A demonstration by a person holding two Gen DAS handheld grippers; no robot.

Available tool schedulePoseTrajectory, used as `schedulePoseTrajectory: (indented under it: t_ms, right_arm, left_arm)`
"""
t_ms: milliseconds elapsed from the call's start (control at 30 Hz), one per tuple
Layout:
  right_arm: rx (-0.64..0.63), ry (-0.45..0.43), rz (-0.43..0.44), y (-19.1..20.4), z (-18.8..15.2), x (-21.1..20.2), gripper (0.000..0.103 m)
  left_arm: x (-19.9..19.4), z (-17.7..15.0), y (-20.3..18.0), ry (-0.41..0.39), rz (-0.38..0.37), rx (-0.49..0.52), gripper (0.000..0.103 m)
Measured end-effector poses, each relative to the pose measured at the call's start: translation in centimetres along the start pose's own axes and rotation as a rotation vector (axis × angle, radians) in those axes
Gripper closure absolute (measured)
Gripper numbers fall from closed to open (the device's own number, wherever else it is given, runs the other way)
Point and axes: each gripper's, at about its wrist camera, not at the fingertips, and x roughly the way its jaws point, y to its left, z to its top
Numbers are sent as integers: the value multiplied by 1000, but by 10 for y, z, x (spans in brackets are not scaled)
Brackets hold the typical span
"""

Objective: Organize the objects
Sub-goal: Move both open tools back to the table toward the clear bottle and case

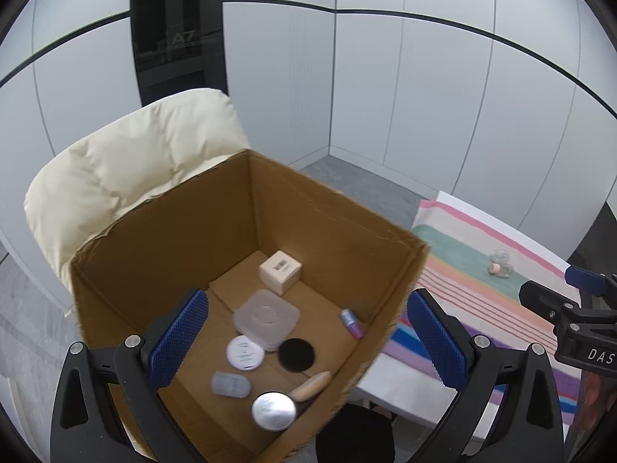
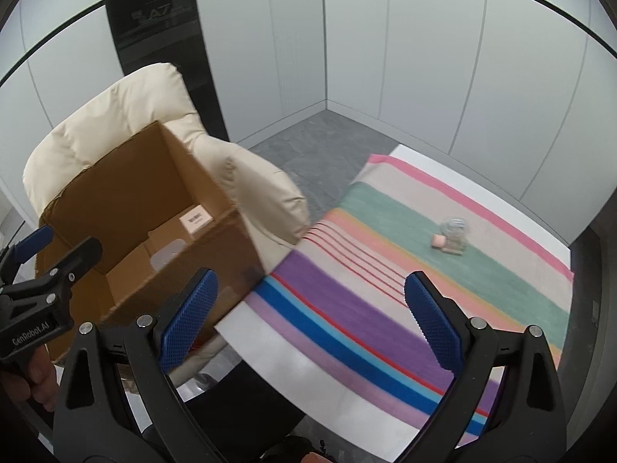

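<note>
An open cardboard box [image 1: 162,231] [image 2: 127,177] stands on a cream armchair. Inside lie a small cream cube box [image 1: 280,272], a clear square lid [image 1: 266,318], a white round disc [image 1: 245,352], a black round disc [image 1: 296,355], a silver round tin [image 1: 273,411], a purple tube [image 1: 352,323], a wooden piece [image 1: 311,385] and a frosted small case [image 1: 230,384]. My left gripper [image 1: 308,343] is open and empty above the box. A small corked glass jar [image 2: 453,237] [image 1: 500,264] lies on the striped cloth. My right gripper [image 2: 310,320] is open and empty over the cloth, short of the jar.
The striped cloth [image 2: 385,270] covers a white table [image 2: 293,366] to the right of the box. The cream armchair [image 1: 127,162] [image 2: 262,189] sits behind and under the box. Grey panel walls surround the grey floor [image 2: 308,142].
</note>
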Motion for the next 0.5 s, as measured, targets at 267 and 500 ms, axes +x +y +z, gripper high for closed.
schedulePoseTrajectory:
  t_ms: [267, 500]
  right_arm:
    - [35, -6, -41, -36, -8, -8, 4]
    - [62, -12, -82, -66, -17, -16, 4]
  left_arm:
    - [3, 3, -38, 0, -46, 46, 0]
    - [5, 3, -69, 8, -88, 80, 0]
